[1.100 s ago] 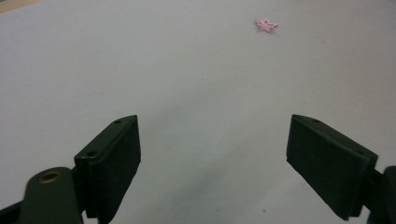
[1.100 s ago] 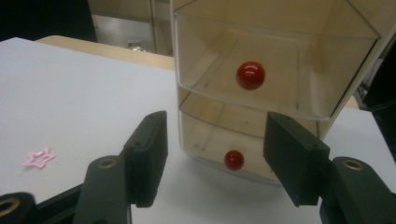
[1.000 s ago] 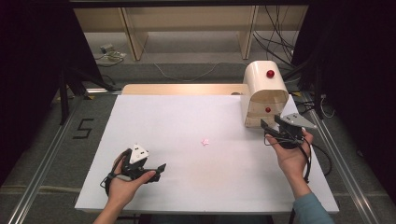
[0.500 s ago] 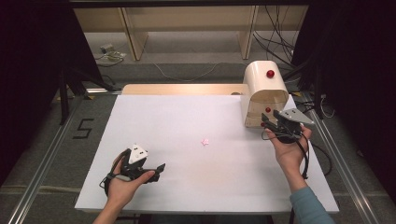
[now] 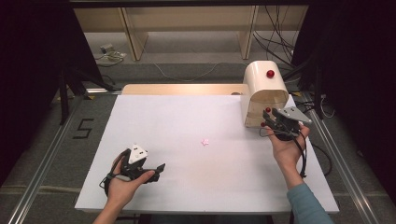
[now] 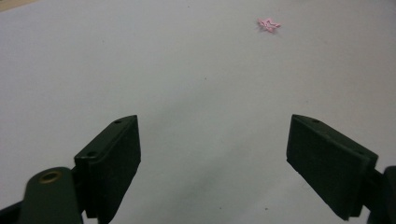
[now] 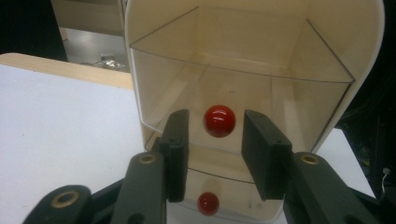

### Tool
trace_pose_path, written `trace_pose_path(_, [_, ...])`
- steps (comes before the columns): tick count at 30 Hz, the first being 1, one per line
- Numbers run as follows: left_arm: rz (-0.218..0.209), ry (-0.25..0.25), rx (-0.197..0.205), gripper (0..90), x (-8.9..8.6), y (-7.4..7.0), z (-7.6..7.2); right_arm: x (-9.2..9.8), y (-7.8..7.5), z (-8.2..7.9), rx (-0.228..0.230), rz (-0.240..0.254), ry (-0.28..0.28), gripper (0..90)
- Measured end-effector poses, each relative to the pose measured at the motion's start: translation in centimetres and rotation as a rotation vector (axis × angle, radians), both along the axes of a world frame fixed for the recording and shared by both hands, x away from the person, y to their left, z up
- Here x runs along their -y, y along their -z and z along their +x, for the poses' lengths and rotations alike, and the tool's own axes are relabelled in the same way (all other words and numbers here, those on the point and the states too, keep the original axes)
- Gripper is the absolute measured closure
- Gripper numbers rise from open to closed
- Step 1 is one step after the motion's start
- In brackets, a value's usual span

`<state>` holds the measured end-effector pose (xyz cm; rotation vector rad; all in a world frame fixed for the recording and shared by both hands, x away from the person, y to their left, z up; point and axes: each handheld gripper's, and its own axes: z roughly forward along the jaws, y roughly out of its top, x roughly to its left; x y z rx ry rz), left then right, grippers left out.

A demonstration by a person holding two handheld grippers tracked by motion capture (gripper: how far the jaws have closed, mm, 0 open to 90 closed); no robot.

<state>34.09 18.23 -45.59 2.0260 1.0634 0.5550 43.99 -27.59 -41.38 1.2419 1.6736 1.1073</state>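
Here, at the right of the high view: a cream drawer cabinet [image 5: 264,95] with a rounded top, standing on the far right part of the white worktop [image 5: 196,186]. Right hand-held gripper [image 5: 267,117] pressed up close to the cabinet's front. Through the right gripper view, a clear drawer [image 7: 243,79] with a red round knob [image 7: 219,121] at the middle of the frame, black pads standing either side of the knob with a slim gap on each side. Jaws just been closing around it, not yet pinching. A second, smaller red knob [image 7: 208,203] lower down at the bottom edge, belonging to a lower drawer. Another red knob [image 5: 270,73] on the cabinet's rounded top in the high view.

Left hand-held gripper [image 5: 161,167] at the lower left of the high view, lying low over the worktop, jaws wide apart and holding nothing. A small pink scrap [image 6: 269,24] at the upper right of the left gripper view, alone near the worktop's middle.

Progress, as a judgement: early. Reach to the knob done; drawer seemingly shut. Left to do: clamp on the knob, then pull the drawer out.
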Motion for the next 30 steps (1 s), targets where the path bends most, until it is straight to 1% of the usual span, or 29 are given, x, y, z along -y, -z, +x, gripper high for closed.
trace_pose_path(2, [-0.001,-0.001,0.001,17.6,0.01,0.0,-0.01,-0.06,0.03,0.03,-0.003,-0.001,0.0,63.4])
trace_pose_path(5, [0.0,-0.001,0.002,17.6,-0.05,0.01,0.0,-0.22,0.09,0.17,0.007,-0.005,0.014,66.4])
trace_pose_path(11, [-0.001,-0.002,0.001,17.7,-0.03,0.0,-0.03,-0.36,0.14,0.31,0.011,-0.014,0.03,68.7])
trace_pose_path(18, [0.0,-0.001,0.001,17.7,-0.05,0.01,-0.02,-0.54,0.14,0.3,0.013,-0.019,0.034,69.7])
trace_pose_path(23, [0.001,-0.003,0.001,17.7,-0.07,0.02,-0.02,-0.59,0.09,0.29,0.019,-0.022,0.044,73.2])
trace_pose_path(30, [0.006,0.003,0.0,17.8,-0.09,0.0,-0.03,-0.67,0.14,0.28,0.023,-0.024,0.047,73.6])
